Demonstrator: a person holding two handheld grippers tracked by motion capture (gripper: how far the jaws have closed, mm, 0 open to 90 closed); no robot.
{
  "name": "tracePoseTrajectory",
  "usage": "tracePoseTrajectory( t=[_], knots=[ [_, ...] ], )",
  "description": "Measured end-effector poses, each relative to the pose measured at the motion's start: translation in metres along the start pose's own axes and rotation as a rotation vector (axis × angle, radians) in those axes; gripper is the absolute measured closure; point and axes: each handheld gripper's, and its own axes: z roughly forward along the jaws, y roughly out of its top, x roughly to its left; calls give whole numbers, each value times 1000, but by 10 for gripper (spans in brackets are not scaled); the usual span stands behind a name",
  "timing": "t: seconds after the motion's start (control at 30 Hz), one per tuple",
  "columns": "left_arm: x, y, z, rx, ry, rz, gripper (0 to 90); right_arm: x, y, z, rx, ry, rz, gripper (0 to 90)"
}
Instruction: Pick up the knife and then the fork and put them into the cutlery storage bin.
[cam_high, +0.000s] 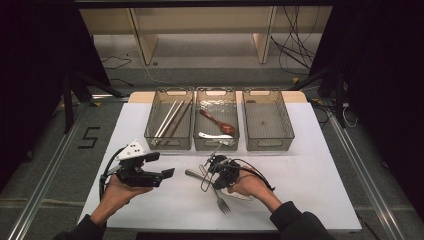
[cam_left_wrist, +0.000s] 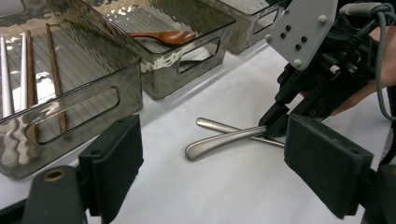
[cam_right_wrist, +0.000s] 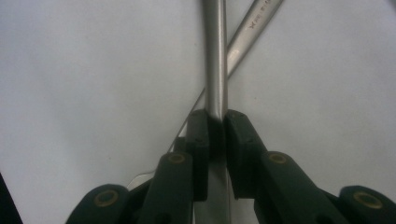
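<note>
Two steel cutlery pieces lie crossed on the white table (cam_high: 310, 165). One is a fork (cam_high: 221, 201) with its tines toward the person. My right gripper (cam_right_wrist: 217, 122) is shut on one steel handle (cam_right_wrist: 215, 56), and the other handle (cam_right_wrist: 252, 28) runs slantwise beneath it. From the left gripper view, the right gripper (cam_left_wrist: 273, 127) pinches the nearer handle (cam_left_wrist: 219, 142) over the farther one (cam_left_wrist: 219, 126). My left gripper (cam_high: 161, 165) stands open to the left of the cutlery, its pads (cam_left_wrist: 116, 158) wide apart with nothing between them.
Three smoky clear bins stand in a row at the back. The left bin (cam_high: 169, 142) holds chopsticks (cam_high: 170, 120). The middle bin (cam_high: 216, 145) holds a brown wooden spoon (cam_high: 220, 124) and a white spoon (cam_high: 215, 136). Nothing lies in the right bin (cam_high: 267, 145).
</note>
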Motion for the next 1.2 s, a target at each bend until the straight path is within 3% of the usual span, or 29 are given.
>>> tracePoseTrajectory(
  t=[0.37, 0.9, 1.2],
  knots=[
    [0, 0, 0, -6, 2, -5, 189, -4, -2, -3, -18, 13, -14, 822],
    [1, 0, 0, -7, 2, -6, 189, -16, -7, -22, -98, 28, 42, 840],
    [1, 0, 0, -5, 2, -7, 189, -20, -9, -27, -96, 20, 47, 851]
  ],
)
